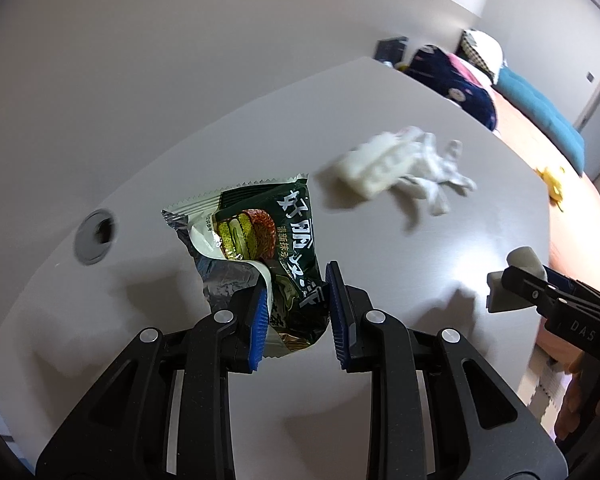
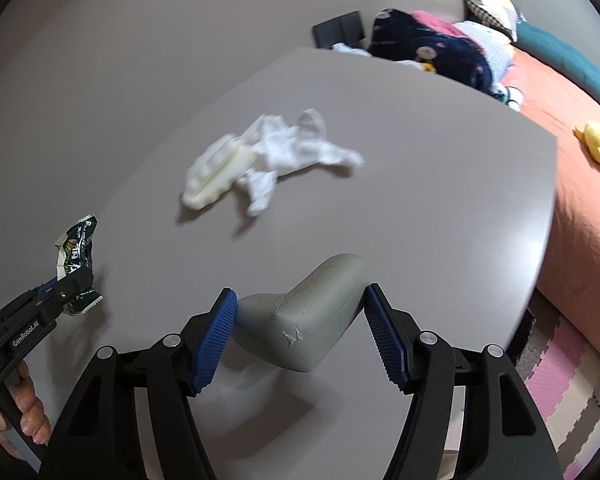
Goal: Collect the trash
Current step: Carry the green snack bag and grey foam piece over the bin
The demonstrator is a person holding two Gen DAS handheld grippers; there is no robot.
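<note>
- The left gripper (image 1: 296, 304), at lower centre of the left wrist view, is closed narrowly on a green wrapper (image 1: 256, 236); its blue pads (image 1: 260, 320) pinch the wrapper's lower end, and the rest stands up above the table (image 1: 180, 140).
- In the right wrist view the same wrapper (image 2: 76, 256) shows at the left edge, clamped in the left gripper (image 2: 74, 284), with a hand (image 2: 24, 412) below it.
- The right gripper (image 2: 300, 332), at lower centre of its own view, stands wide, its pads (image 2: 216, 336) pressed on both sides of a grey lump (image 2: 308, 312).
- From the left wrist view the right gripper (image 1: 508, 280) sits at the right edge, the lump (image 1: 524, 260) pale between its fingers.
- A white tissue pile (image 2: 260, 156) lies on the table (image 2: 440, 220), up and left of centre, apart from both grippers.
- A bed (image 2: 580, 184) with a yellow toy (image 2: 598, 144) fills the right side.
</note>
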